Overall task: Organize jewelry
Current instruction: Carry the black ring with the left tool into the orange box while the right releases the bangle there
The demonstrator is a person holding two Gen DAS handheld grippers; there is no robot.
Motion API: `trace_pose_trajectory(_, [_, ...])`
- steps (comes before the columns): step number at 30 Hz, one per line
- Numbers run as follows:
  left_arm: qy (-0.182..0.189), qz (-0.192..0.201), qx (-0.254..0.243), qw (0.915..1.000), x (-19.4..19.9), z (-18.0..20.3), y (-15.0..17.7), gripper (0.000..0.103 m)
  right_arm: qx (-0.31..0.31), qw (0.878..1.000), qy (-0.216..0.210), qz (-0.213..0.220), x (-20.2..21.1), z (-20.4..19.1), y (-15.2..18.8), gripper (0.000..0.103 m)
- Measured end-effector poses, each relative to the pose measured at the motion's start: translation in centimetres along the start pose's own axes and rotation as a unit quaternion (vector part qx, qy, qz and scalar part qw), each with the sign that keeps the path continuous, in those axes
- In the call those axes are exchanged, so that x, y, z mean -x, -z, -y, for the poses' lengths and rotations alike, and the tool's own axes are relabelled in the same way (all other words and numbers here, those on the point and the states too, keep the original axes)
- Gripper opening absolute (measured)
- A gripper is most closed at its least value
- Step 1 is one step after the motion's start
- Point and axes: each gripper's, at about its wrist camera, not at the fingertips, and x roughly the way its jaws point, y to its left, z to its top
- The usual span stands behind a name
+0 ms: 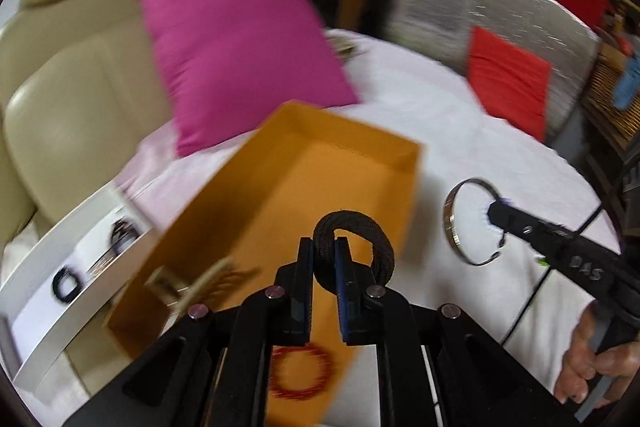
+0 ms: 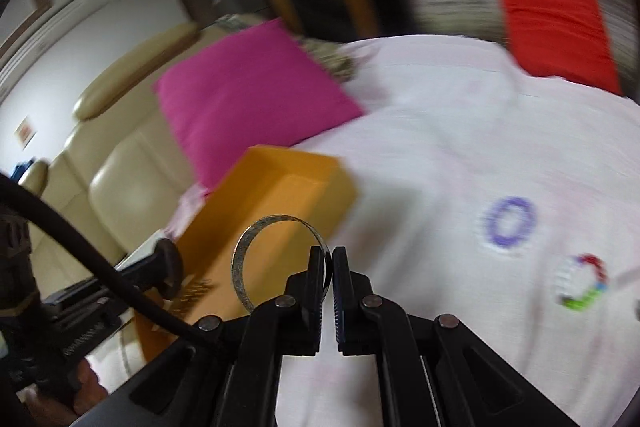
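Observation:
My left gripper (image 1: 325,247) is shut on a black braided bracelet (image 1: 360,247), held above the open orange box (image 1: 360,163). Inside the box lie a red beaded bracelet (image 1: 302,371) and a pale comb-like piece (image 1: 192,283). My right gripper (image 2: 329,255) is shut on a silver bangle (image 2: 248,267), which hangs in the air just right of the orange box (image 2: 288,183). In the left wrist view the same silver bangle (image 1: 452,223) shows in the right gripper (image 1: 494,207). On the sheet to the right lie a purple bead bracelet (image 2: 510,223) and a multicoloured bead bracelet (image 2: 584,283).
A white tray (image 1: 52,331) with dark jewelry stands left of the box. A magenta cushion (image 1: 240,55) and a red cushion (image 1: 508,83) lie on the white sheet (image 1: 440,115). A beige leather sofa (image 1: 72,91) stands at the left. A hand (image 1: 592,359) holds the right gripper.

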Motion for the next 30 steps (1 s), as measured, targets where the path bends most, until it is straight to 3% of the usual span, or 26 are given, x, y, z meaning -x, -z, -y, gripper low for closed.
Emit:
trace_pose_trajectory(4, [-0.019,-0.022,0.021,0.9994,-1.8,-2.9,0.8,0.01,0.03,0.999,-0.009,-0.021,-3.4,-4.0,0.0,0.005])
trace_pose_trajectory(9, [-0.029,-0.06,0.034,0.9972,-4.9,-4.3,2.4,0.01,0.052,0.997,0.006,-0.053,-7.5,-6.1,0.1,0.005])
trace_pose_trajectory(13, [-0.032,-0.092,0.042,0.9944,-7.2,-4.8,3.6,0.01,0.065,0.995,0.02,-0.075,-10.1,-6.2,-0.2,0.005])
trace_pose_trajectory(21, [-0.041,-0.113,0.052,0.9913,-8.8,-5.3,3.9,0.012,0.072,0.99,0.043,-0.113,-13.7,-5.8,-0.2,0.009])
trace_pose_trajectory(25, [-0.043,-0.115,0.058,0.9907,-9.0,-5.5,3.8,0.031,0.076,0.988,0.041,-0.125,-14.3,-6.0,-0.8,0.021])
trace_pose_trajectory(30, [-0.047,-0.095,0.063,0.9924,-7.7,-5.5,2.8,0.04,0.041,0.994,0.02,-0.101,-12.3,-4.2,-1.3,0.021])
